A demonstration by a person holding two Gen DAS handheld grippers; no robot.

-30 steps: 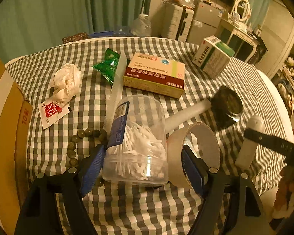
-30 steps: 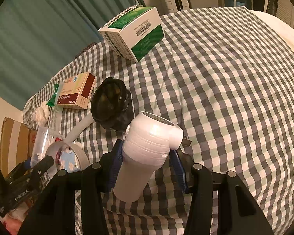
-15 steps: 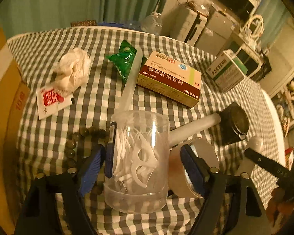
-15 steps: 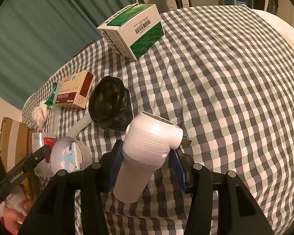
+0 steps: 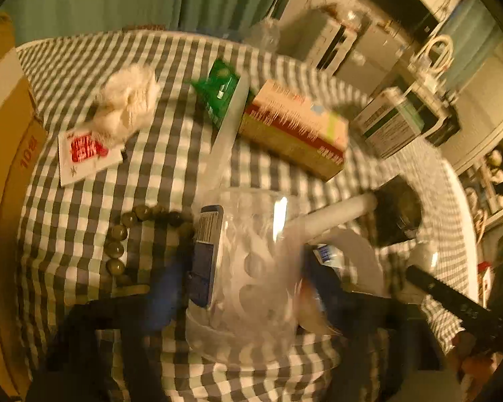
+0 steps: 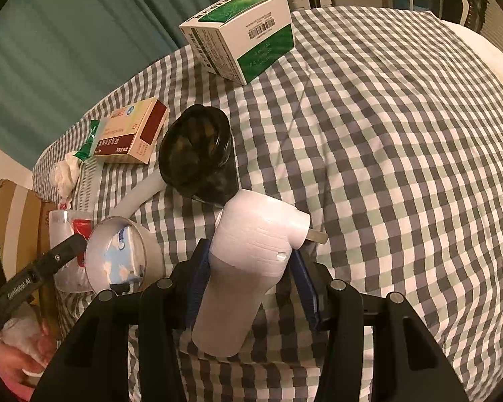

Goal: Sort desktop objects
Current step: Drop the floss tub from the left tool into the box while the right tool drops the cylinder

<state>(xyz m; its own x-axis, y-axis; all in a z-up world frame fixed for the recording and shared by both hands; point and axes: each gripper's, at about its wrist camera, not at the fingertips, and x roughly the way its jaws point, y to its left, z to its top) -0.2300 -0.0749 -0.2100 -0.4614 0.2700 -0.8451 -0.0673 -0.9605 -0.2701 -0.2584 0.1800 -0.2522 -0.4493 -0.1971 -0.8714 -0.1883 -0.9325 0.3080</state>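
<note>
The clear floss-pick tub (image 5: pixel 248 268), low in the middle of the left wrist view, now stands upright between the blue pads of the left gripper (image 5: pixel 241 281), whose jaws have just been closing on it from a wider stance a second ago; through the blur I cannot tell whether they press it yet. The right gripper (image 6: pixel 251 284) stays clamped on the white bottle (image 6: pixel 251 268). A tape roll (image 5: pixel 355 261) crowds the tub's right, beads (image 5: pixel 117 251) its left.
</note>
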